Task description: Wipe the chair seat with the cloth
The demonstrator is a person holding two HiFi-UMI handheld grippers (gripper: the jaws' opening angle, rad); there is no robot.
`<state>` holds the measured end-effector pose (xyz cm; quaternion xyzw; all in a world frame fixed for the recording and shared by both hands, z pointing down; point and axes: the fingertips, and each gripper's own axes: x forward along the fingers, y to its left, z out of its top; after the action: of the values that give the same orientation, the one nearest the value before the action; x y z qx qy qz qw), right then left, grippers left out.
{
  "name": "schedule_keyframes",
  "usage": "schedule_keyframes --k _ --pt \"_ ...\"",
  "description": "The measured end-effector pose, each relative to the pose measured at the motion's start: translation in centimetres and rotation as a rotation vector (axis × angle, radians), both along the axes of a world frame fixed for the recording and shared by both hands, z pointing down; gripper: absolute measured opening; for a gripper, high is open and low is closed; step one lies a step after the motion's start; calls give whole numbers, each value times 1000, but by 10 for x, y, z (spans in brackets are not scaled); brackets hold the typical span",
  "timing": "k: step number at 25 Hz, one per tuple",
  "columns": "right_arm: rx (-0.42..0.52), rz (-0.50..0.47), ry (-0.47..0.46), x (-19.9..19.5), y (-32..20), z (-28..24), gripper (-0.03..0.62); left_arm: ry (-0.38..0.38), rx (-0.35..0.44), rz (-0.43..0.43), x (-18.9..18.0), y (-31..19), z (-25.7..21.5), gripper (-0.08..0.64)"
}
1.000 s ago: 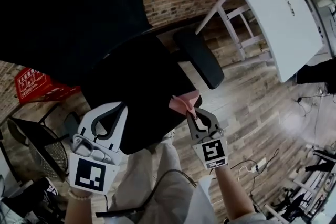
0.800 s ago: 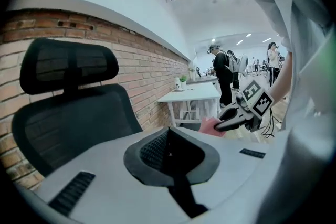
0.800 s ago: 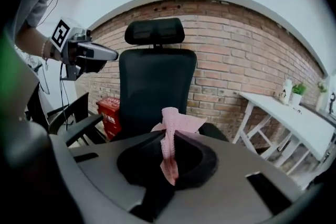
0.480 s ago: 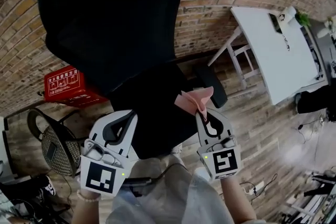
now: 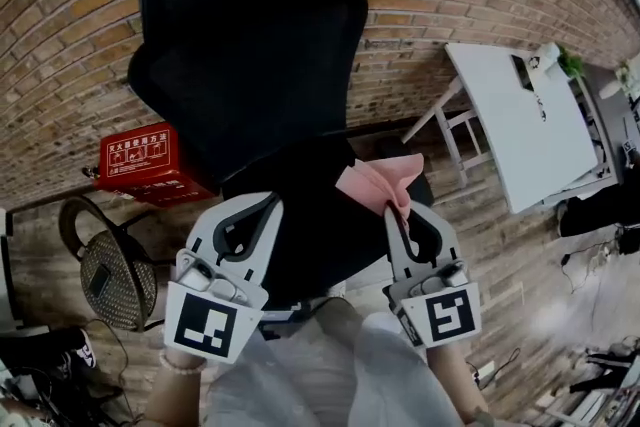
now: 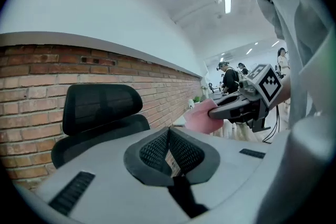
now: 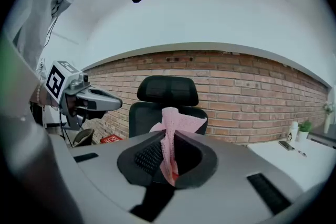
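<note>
A black office chair (image 5: pixel 250 45) stands against a brick wall, its seat (image 5: pixel 310 215) just ahead of both grippers. My right gripper (image 5: pixel 398 211) is shut on a pink cloth (image 5: pixel 380 180), which bunches up above the jaws over the seat's right edge. In the right gripper view the cloth (image 7: pixel 170 128) hangs pinched between the pads of the right gripper (image 7: pixel 168 149), with the chair (image 7: pixel 168 92) behind. My left gripper (image 5: pixel 268 203) is shut on nothing, at the seat's left front. The left gripper view shows that gripper (image 6: pixel 169 136), the chair (image 6: pixel 100 107) and the cloth (image 6: pixel 202 118).
A red box (image 5: pixel 140 160) sits on the floor left of the chair, with a woven basket (image 5: pixel 110 275) nearer me. A white table (image 5: pixel 520 125) stands to the right. People (image 6: pixel 229 78) stand far off. My legs are below the grippers.
The head view has tilted up, so the chair's whole backrest now shows. Both grippers have risen towards the seat. The cloth has stayed in the right gripper.
</note>
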<state>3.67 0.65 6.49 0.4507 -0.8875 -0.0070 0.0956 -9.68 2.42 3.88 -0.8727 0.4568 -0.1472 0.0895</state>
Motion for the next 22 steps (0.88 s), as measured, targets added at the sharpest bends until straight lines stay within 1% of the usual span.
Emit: schedule_keyframes --k 3,6,10,22 --pt "19 -15 18 -10 4 -9 58 -5 24 -4 -7 0 -5 18" --pt "30 -23 26 -18 7 -12 58 5 30 -2 -12 1 -8 18" --pt "37 -27 30 -25 8 -14 58 0 40 11 -14 1 -10 18" --pt "41 -14 69 -29 8 -12 57 17 30 20 -14 -2 -7 18"
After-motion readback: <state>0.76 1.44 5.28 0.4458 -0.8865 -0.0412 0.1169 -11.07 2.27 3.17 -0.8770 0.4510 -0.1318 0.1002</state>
